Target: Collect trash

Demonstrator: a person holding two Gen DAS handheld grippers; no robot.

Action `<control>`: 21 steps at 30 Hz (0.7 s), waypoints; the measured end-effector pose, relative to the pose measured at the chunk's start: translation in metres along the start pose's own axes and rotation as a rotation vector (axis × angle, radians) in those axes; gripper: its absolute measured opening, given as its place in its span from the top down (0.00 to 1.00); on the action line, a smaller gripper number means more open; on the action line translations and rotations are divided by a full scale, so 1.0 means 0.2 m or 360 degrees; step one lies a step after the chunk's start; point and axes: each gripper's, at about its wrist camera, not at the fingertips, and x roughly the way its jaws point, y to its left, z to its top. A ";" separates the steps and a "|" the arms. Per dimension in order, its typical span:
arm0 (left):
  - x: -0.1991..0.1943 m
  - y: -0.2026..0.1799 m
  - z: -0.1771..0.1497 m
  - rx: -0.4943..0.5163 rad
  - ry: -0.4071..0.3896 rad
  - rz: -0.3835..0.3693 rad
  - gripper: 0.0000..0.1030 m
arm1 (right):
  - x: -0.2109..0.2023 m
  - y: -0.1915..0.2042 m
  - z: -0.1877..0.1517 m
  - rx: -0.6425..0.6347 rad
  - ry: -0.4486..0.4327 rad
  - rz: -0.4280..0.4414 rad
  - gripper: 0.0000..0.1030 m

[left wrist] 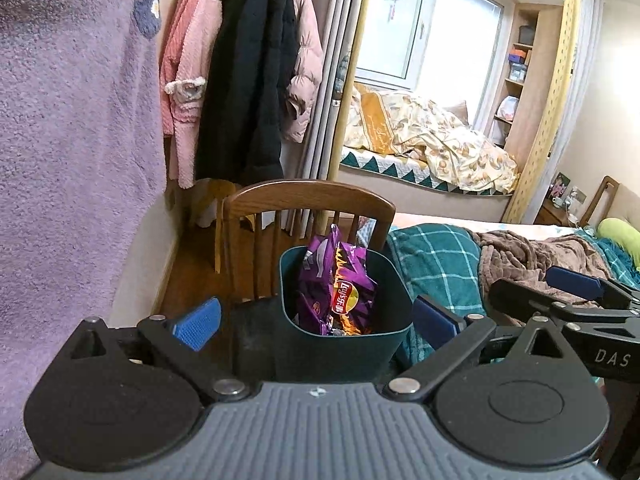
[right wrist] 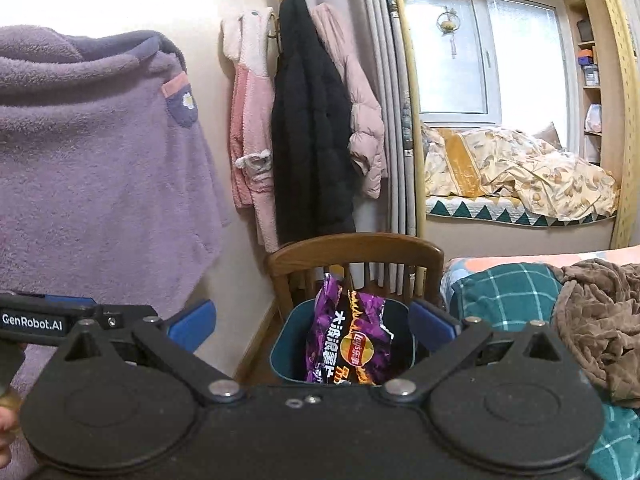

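A dark teal trash bin [left wrist: 390, 334] stands on the floor in front of a wooden chair. A purple Lay's chip bag [left wrist: 340, 286] sticks up out of it. My left gripper [left wrist: 316, 322] is open and empty, its blue pads [left wrist: 198, 322] spread either side of the bin, just short of it. In the right wrist view the same bin [right wrist: 286, 340] and chip bag [right wrist: 348, 340] sit between my right gripper's spread blue pads [right wrist: 192, 326]. My right gripper [right wrist: 312, 330] is open and empty. It also shows at the right of the left wrist view [left wrist: 576, 286].
A wooden chair [left wrist: 312, 204] stands behind the bin. A bed with a teal plaid blanket [left wrist: 432, 256] and a brown throw [left wrist: 532, 256] lies to the right. Coats [left wrist: 248, 68] hang on the wall. A purple fleece robe [left wrist: 72, 140] hangs at the left.
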 end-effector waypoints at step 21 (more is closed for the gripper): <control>-0.11 -0.05 -0.04 0.0081 -0.0069 0.0023 0.00 | -0.07 0.03 -0.03 -0.0032 -0.0004 0.0008 0.00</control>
